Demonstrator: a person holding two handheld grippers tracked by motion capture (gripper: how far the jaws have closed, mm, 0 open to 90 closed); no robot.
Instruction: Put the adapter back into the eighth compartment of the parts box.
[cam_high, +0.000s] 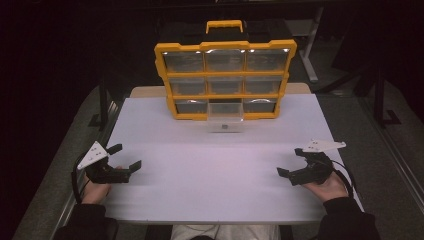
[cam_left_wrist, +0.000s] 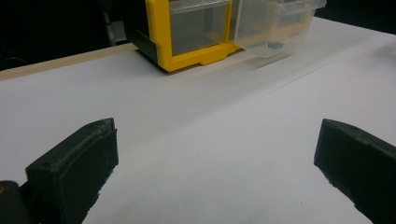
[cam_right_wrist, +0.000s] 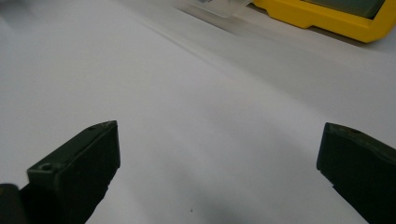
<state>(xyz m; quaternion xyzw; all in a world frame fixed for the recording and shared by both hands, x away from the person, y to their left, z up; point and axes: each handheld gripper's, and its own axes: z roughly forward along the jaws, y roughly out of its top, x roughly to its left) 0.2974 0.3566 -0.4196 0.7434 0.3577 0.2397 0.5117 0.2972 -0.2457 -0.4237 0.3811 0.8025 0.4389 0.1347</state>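
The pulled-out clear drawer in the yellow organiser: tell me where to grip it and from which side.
Grip the clear plastic drawer by its front wall, coming from the person's side of the white table. It is the bottom-middle drawer of the yellow organiser and juts forward, so only its front is free. Both the left tongs and the right tongs are open.

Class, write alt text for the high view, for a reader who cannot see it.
A yellow drawer organizer stands at the far edge of a white table, its bottom-middle clear drawer pulled out. Nearer the camera, the left gripper and right gripper rest open, apart.
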